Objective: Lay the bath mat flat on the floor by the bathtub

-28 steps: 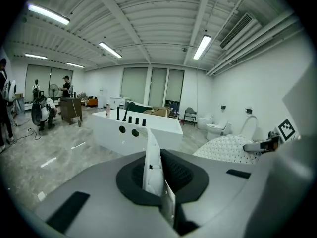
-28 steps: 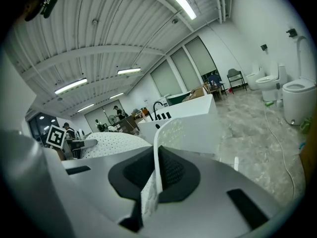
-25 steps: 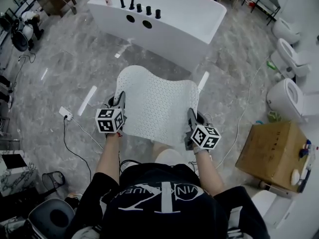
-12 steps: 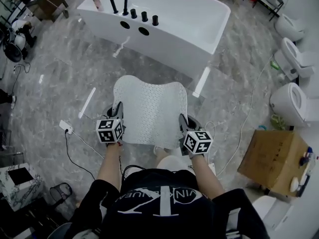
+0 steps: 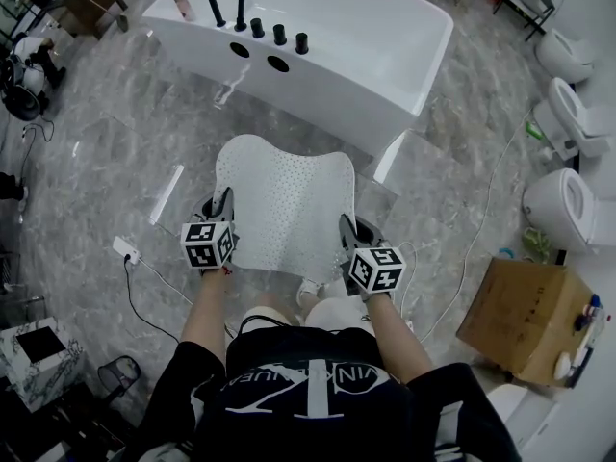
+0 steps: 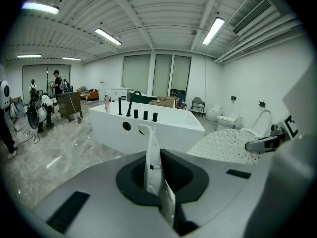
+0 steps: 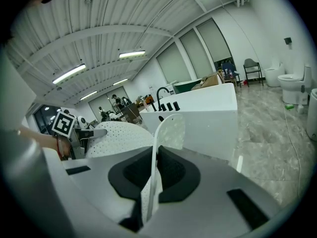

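Note:
The white dotted bath mat hangs spread out between both grippers, above the grey marble floor in front of the white bathtub. My left gripper is shut on the mat's near left corner, my right gripper on its near right corner. In the left gripper view the mat's edge stands pinched between the jaws, with the bathtub ahead. The right gripper view shows the mat's edge clamped likewise, the mat bulging to the left.
Black taps stand on the tub's near rim. White strips and a cable with a socket lie on the floor at left. Toilets and a cardboard box stand at right. The person's shoes are under the mat.
The two grippers have drawn a little closer together and nearer the tub with the mat; the mat's far edge has advanced toward the bathtub.

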Motion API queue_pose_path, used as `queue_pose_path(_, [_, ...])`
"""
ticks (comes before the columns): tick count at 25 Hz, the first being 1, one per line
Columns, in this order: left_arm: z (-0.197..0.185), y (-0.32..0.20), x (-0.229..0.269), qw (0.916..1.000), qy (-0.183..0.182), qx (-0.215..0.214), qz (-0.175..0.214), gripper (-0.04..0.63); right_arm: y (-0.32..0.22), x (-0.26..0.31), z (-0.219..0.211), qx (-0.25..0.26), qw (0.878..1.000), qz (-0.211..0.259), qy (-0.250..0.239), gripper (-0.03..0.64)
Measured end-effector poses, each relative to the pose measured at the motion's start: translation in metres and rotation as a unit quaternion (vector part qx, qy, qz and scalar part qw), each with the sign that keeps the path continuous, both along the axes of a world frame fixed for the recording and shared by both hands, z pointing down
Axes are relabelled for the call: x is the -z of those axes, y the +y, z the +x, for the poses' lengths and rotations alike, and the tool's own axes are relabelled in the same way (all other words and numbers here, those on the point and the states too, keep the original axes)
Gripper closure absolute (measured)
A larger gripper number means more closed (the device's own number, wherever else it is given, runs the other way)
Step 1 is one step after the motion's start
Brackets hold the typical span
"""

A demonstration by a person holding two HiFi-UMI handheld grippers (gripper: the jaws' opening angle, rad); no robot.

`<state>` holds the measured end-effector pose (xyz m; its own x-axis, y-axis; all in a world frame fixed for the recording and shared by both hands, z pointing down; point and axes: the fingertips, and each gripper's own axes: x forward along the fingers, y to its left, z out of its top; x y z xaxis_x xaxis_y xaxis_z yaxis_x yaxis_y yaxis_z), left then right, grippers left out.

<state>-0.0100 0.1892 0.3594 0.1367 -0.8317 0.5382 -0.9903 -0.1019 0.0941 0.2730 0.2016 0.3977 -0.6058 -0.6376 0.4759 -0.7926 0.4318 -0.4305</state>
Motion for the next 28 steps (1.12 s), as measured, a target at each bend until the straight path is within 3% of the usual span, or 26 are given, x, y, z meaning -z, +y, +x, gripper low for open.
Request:
queue_pose_path(5, [-0.008, -0.028, 0.001, 0.9998, -0.008, -0.019, 0.004, 0.577, -0.018, 0.000, -0.012, -0.002, 1.000, 0.004, -0.002, 0.588])
queue_pose_path(10, [-0.021, -0.059, -0.015, 0.9996, 0.004, -0.026, 0.005, 0.577, -0.039, -0.002, -0.024, -0.008, 1.000, 0.012, 0.008, 0.588])
queue_pose_path(16, [-0.029, -0.100, -0.042, 0.9976, 0.025, -0.064, -0.010, 0.577, -0.060, -0.018, -0.043, -0.042, 0.999, 0.005, 0.034, 0.588])
queue_pose_path(28, [-0.081, -0.175, -0.097, 0.9890, 0.010, -0.138, -0.054, 0.577, -0.104, -0.067, -0.127, -0.081, 0.994, -0.035, 0.058, 0.588])
